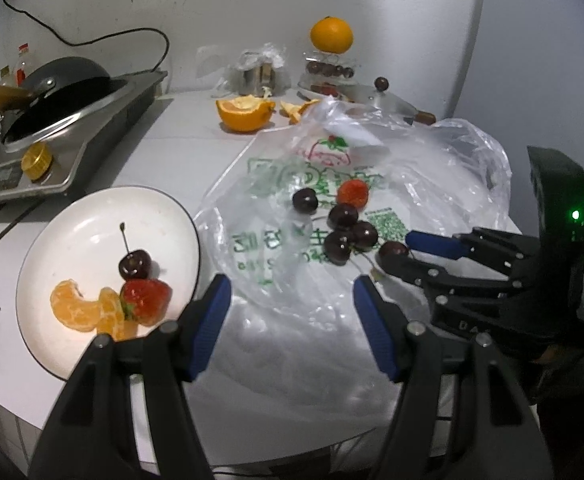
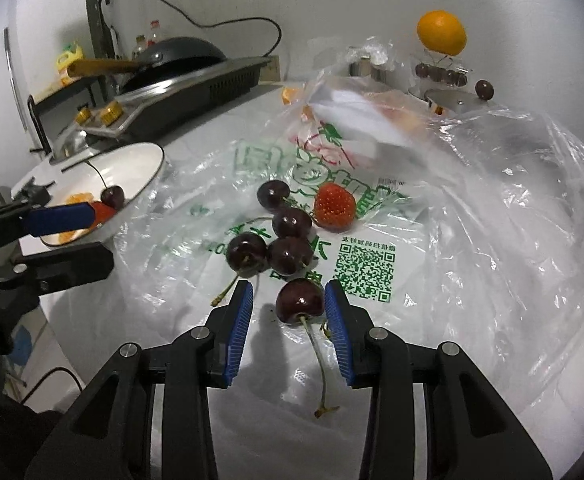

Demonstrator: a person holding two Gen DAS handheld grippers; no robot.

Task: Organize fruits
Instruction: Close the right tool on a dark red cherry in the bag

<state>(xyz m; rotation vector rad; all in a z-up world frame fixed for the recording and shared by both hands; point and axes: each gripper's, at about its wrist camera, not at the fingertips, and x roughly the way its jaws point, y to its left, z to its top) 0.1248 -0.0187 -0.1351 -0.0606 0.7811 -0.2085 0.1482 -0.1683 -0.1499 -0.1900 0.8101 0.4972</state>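
Right claw (image 2: 288, 306) brackets a cherry (image 2: 299, 302), left pad clear.

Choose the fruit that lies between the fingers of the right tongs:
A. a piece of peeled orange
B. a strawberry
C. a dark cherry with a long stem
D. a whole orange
C. In the right wrist view, the right tongs have a dark cherry between their blue pads, its stem trailing toward the camera; the strawberry lies farther away on the plastic bag.
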